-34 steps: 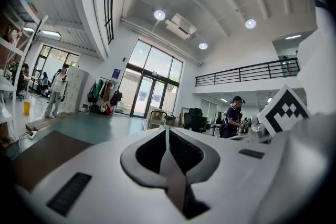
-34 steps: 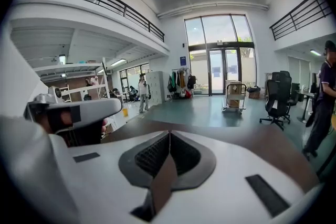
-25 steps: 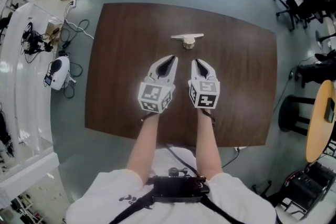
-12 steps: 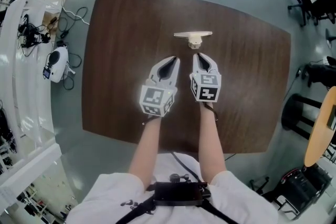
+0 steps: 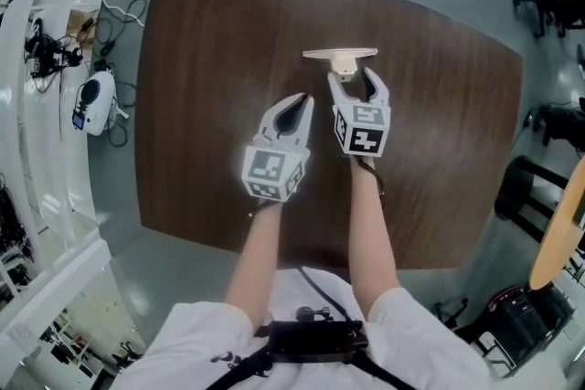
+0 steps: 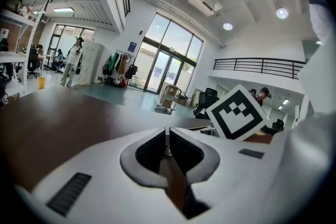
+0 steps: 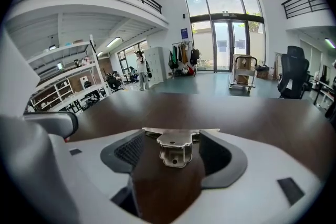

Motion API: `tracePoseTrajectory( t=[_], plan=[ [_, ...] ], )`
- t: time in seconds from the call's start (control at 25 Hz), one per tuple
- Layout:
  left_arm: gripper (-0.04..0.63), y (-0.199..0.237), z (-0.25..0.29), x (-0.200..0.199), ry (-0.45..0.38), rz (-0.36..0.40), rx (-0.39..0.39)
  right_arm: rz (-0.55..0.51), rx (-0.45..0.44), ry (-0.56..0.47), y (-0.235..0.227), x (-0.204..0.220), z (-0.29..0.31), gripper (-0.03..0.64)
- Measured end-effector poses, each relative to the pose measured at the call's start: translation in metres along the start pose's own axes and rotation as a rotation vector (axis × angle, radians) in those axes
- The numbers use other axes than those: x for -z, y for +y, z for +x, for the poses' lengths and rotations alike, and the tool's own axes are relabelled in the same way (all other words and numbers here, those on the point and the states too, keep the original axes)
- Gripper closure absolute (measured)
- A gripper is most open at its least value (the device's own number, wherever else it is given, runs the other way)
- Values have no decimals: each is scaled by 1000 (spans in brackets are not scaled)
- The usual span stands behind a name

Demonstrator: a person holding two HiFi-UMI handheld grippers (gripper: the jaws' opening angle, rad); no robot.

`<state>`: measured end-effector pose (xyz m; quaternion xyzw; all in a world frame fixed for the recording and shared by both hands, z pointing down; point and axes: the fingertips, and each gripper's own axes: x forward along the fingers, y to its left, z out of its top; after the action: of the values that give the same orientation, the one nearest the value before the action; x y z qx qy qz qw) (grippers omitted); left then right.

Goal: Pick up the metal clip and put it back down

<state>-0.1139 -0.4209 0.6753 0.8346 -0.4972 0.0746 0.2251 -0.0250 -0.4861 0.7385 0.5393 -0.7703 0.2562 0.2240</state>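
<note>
- the metal clip (image 7: pixel 176 147) rested on the brown table (image 5: pixel 210 105), toward its far edge and untouched by either tool.
- the right gripper (image 5: pixel 356 79) was set low at the clip. its jaws stood wide and were opening. the clip's body sat between the two pads with a gap on each side, so nothing was gripped.
- the left gripper (image 5: pixel 302 100) was held just beside the right one, nearer the person, with its jaws closed together on nothing.
- progress, as judged: the approach was complete and the tool was aligned on the clip, but no part of the pick-up had been done.
- remaining steps, as judged: close the right jaws on the clip, lift it clear of the table, lower it again, and release.
</note>
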Motion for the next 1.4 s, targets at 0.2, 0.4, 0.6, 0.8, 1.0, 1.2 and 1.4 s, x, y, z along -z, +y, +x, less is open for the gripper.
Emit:
tracePoseTrajectory(
  t=[0.2,0.4,0.6,0.8,1.0,1.2,1.4],
  plan=[
    [565,10,9,6,10,-1,-15,-4,18,37,-8,8,31,275],
    [565,15,10,10,13,2,-19,0,52,75,-14,15,47,275],
    [565,18,11,13,21,1,-29,49,71,120,-15,21,52,276],
    [565,16,7,14,26,9,-28,22,108,121,-14,24,51,313],
    [565,6,-1,9,29,32,-15,8,102,119,-14,28,42,316],
    [565,-7,-21,-2,13,53,-8,5,102,95,-10,31,14,319],
    [565,-14,-53,-12,-13,53,-4,-6,97,42,8,27,-25,320]
  ],
)
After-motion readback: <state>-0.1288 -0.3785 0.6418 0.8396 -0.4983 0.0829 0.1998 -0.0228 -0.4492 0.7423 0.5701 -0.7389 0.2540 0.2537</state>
